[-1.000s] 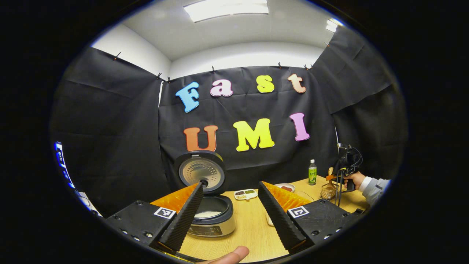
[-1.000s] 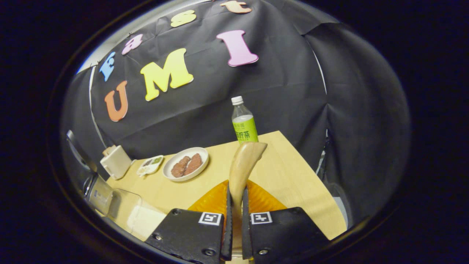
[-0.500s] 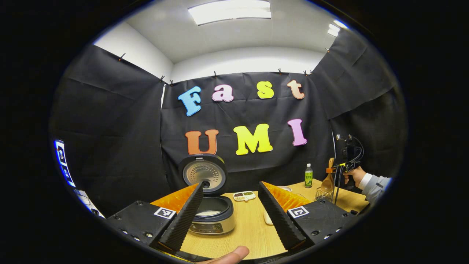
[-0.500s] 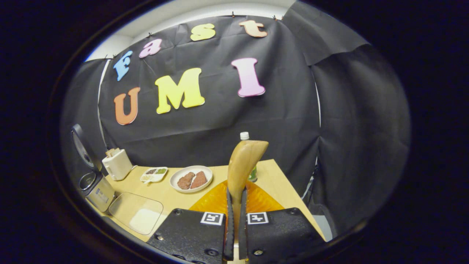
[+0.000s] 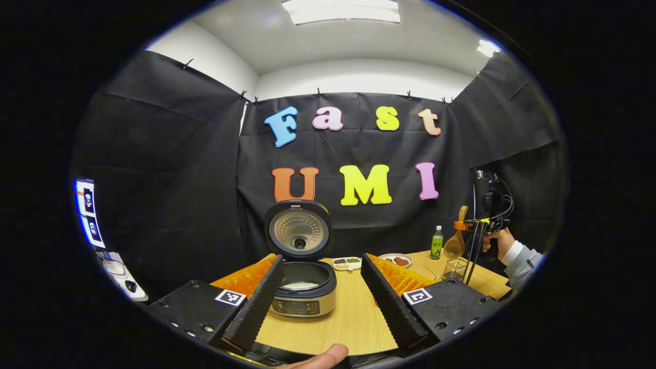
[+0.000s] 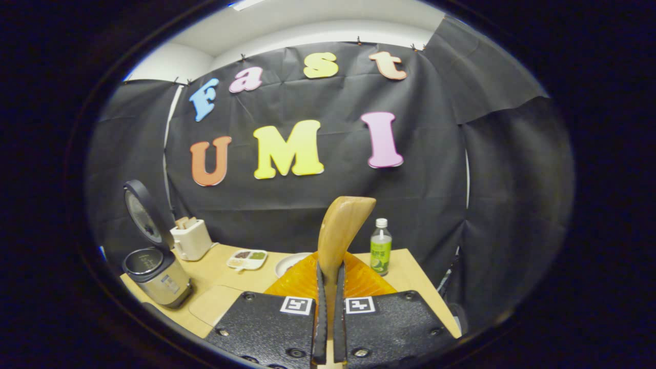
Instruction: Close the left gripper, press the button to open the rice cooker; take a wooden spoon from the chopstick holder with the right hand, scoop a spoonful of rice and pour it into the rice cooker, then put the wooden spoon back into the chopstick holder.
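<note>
The wooden spoon [image 6: 339,231] is clamped between the two fingers of the right gripper [image 6: 328,312], its handle pinched low and its upper end rising straight up the middle of the right gripper view. In the left gripper view the same spoon [image 5: 455,245] hangs bowl-down in that gripper [image 5: 464,225], now lifted clear above the wire chopstick holder [image 5: 455,267]; a second ago its bowl was still down inside the holder. The hand [image 5: 496,241] on the grip, in a pale sleeve, has risen with it.

The rice cooker [image 5: 303,287] stands on the wooden table [image 5: 348,318] with its lid [image 5: 299,229] swung upright and white rice showing in the pot. In the right gripper view the cooker [image 6: 156,277] now sits fully in sight at the left; earlier it was cut off at the edge, and the view has tilted up from the tabletop.

The left gripper [image 5: 323,292] has its fingers spread wide apart, holding nothing, and frames the cooker from farther back than before. A fingertip [image 5: 320,357] shows at the bottom edge.

Around these lie a divided dish [image 6: 247,258] of small foods, a white plate [image 6: 287,264] half hidden behind the gripper, a green-labelled bottle [image 6: 380,246], a toaster [image 6: 190,238] beside the cooker, and a clear tray [image 6: 215,307] on the near table.
</note>
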Tool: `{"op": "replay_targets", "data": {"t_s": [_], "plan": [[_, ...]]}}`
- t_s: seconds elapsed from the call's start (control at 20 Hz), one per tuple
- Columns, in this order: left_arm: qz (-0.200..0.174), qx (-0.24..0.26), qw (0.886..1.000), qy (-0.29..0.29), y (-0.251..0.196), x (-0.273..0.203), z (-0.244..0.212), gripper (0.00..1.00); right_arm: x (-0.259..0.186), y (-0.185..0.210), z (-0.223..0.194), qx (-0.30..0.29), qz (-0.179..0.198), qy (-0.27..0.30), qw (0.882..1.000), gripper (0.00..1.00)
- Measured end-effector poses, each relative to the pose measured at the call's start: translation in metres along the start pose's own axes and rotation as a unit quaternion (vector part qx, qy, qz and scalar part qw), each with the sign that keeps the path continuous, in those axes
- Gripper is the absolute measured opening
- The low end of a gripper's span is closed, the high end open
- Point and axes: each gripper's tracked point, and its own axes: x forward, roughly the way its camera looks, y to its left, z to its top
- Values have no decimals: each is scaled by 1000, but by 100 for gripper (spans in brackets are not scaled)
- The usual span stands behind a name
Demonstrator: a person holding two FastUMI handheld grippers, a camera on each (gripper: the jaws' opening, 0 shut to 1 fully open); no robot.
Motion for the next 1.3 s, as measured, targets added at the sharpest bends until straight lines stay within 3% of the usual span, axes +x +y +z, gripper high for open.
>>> {"op": "replay_targets", "data": {"t_s": [0.25, 0.4, 0.55, 0.75, 0.9, 1.05, 1.15, 1.3], "plan": [[8, 6, 1000, 9, 14, 1, -7, 96, 10, 69, -10, -33, 23, -6, 999, 10], [12, 17, 1000, 15, 15, 1, -12, 96, 17, 93, -32, -46, 6, 10, 999, 10], [14, 18, 999, 22, 21, 2, -17, 96, 29, 103, -64, -38, -35, 28, 998, 10], [20, 7, 1000, 20, 36, 2, -20, 96, 48, 117, -112, -42, -52, 64, 996, 10], [23, 24, 999, 18, 46, 2, -22, 96, 52, 120, -118, -52, -66, 42, 996, 10], [42, 69, 997, 9, 59, 3, -22, 96, 55, 111, -125, -109, -103, 22, 989, 10], [38, 76, 996, 9, 55, 4, -23, 96, 55, 107, -133, -134, -122, 24, 983, 10], [24, 67, 997, 19, 50, 2, -30, 95, 57, 114, -158, -124, -123, 57, 983, 10]]}}
